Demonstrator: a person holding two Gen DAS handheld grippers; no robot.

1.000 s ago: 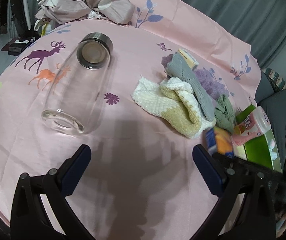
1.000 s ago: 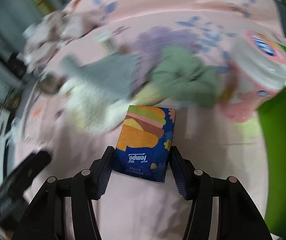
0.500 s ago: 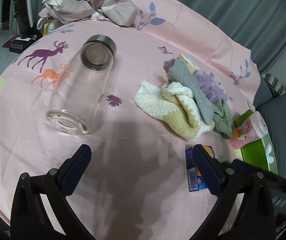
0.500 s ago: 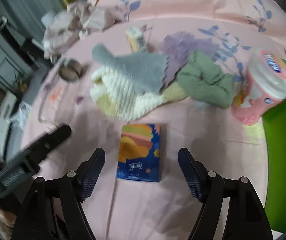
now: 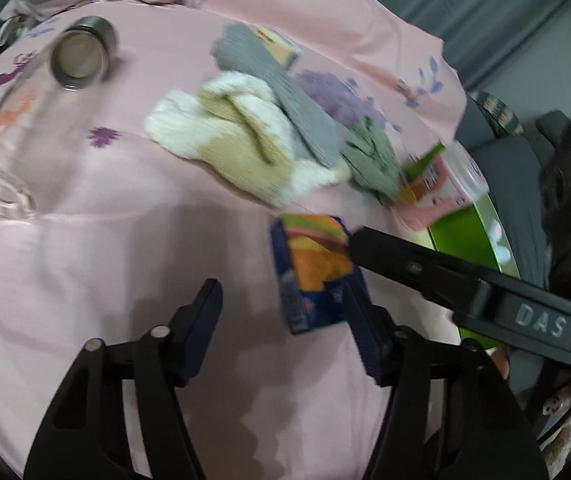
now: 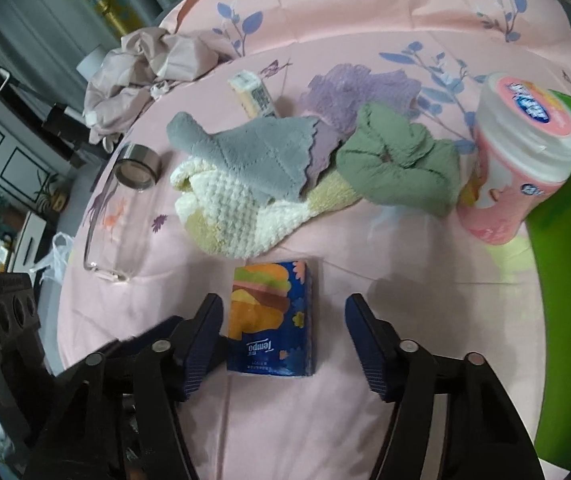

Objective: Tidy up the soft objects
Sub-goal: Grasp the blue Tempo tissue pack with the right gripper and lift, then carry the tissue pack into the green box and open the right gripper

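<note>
A blue tissue pack (image 6: 271, 320) with a burger print lies flat on the pink tablecloth (image 6: 365, 420). My right gripper (image 6: 285, 336) straddles it with its jaws closing. The pack sits near the left finger and a gap remains on the other side. My left gripper (image 5: 285, 320) is also closing, and the same pack (image 5: 313, 272) lies near its right finger, apart from the other. One of the right gripper's fingers (image 5: 385, 252) reaches in beside the pack. Behind it lie a cream-yellow knitted cloth (image 6: 237, 208), a grey cloth (image 6: 253, 152), a purple cloth (image 6: 357, 88) and a green cloth (image 6: 397, 164).
A pink wipes canister (image 6: 525, 152) leans at the rim of a green tray (image 6: 557, 260) on the right. A clear glass bottle (image 6: 125, 208) lies on its side at the left. A small yellow pack (image 6: 253, 94) and crumpled fabric (image 6: 145, 68) sit at the back.
The right gripper let go of the tissue pack, which now lies on the cloth, and then narrowed again. The left gripper swung right towards the pack and its jaws narrowed.
</note>
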